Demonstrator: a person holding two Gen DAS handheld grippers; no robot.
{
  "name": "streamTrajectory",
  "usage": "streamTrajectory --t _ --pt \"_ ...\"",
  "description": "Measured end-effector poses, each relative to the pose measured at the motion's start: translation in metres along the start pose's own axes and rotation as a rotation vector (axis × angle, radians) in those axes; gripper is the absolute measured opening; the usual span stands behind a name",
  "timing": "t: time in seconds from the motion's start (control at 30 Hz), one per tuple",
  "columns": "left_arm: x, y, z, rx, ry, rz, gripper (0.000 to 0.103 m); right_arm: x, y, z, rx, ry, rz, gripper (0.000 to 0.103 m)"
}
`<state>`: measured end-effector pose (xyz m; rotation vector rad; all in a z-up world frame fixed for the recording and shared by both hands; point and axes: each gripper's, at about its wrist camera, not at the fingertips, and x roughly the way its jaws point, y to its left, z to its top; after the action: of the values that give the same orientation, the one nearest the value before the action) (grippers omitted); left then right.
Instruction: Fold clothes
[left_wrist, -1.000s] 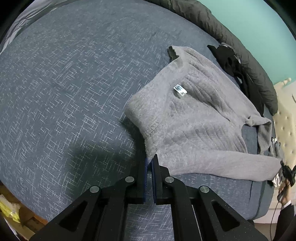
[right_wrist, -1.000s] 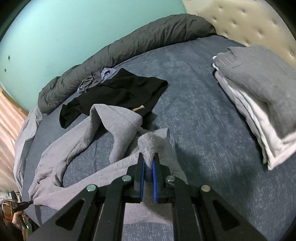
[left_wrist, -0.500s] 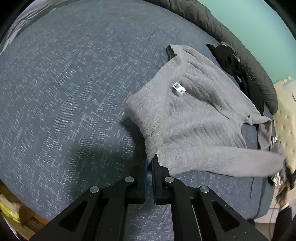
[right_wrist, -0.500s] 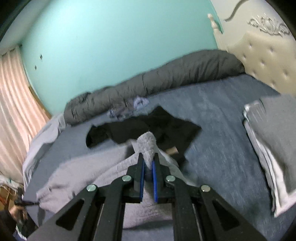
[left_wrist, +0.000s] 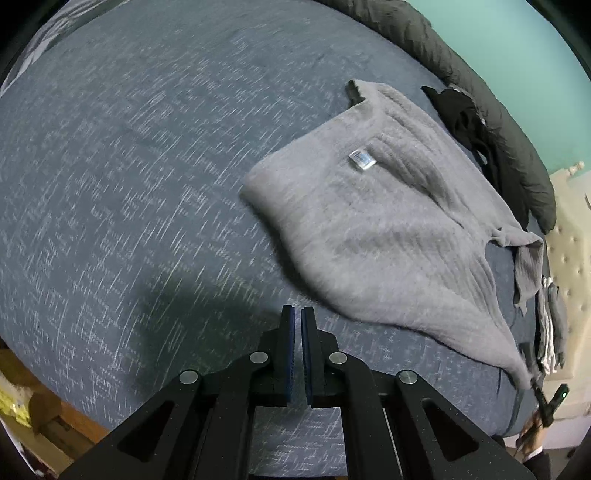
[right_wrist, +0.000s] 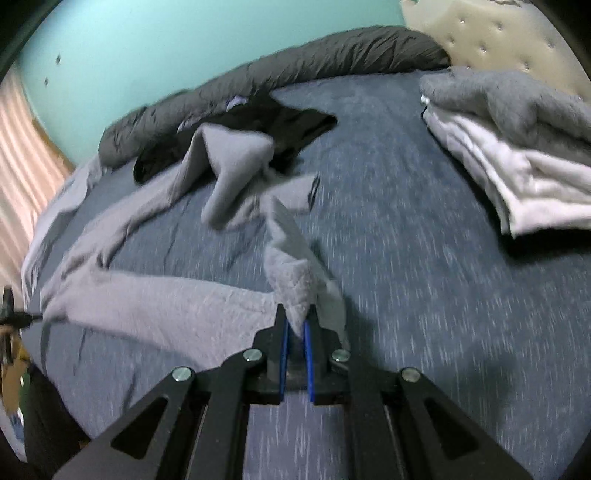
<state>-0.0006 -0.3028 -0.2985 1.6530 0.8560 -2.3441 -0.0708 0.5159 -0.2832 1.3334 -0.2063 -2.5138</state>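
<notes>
The grey sweater (left_wrist: 373, 225) is lying spread across the right half of the left wrist frame on the blue bed (left_wrist: 129, 166), its white label (left_wrist: 362, 159) facing up. The left gripper (left_wrist: 297, 325) is hovering at lower centre, jaws together on nothing. The right gripper (right_wrist: 295, 328) is pinching a sleeve end of the sweater (right_wrist: 291, 284) at the centre of its frame. Folded clothes (right_wrist: 517, 147) are sitting stacked at the upper right, with a black garment (right_wrist: 288, 122) at upper centre.

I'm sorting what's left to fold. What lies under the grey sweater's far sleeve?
A black garment lies partly under the grey sweater, whose sleeve end is pinched in the right gripper. How much black cloth the sleeve covers cannot be seen.
</notes>
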Motion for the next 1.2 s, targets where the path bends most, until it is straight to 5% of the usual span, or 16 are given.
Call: streamTrajectory --t 0.2,0.33,0.57,0.67,1.0,1.2 --pt "-0.005 0.005 -0.008 -0.004 -0.016 -0.013 0.004 0.002 -0.011 -0.039 0.044 0.122 -0.018 0.009" --pt "-0.017 -0.003 -0.001 0.027 -0.044 -0.035 0.004 -0.014 -0.02 -0.046 0.105 0.118 -0.026 0.031" --pt "-0.03 -0.022 0.011 0.059 -0.074 -0.063 0.004 -0.05 -0.031 -0.016 0.221 -0.009 -0.042 0.041" --pt "-0.03 -0.03 0.012 0.065 -0.075 -0.068 0.004 -0.039 -0.023 0.001 0.225 0.024 -0.058 0.053" --pt "-0.041 -0.032 0.009 0.091 -0.087 -0.054 0.004 0.05 0.028 0.02 0.01 0.298 -0.216 0.052" --pt "-0.044 -0.028 0.009 0.085 -0.088 -0.054 0.004 0.038 0.018 0.01 0.009 0.279 -0.252 0.009"
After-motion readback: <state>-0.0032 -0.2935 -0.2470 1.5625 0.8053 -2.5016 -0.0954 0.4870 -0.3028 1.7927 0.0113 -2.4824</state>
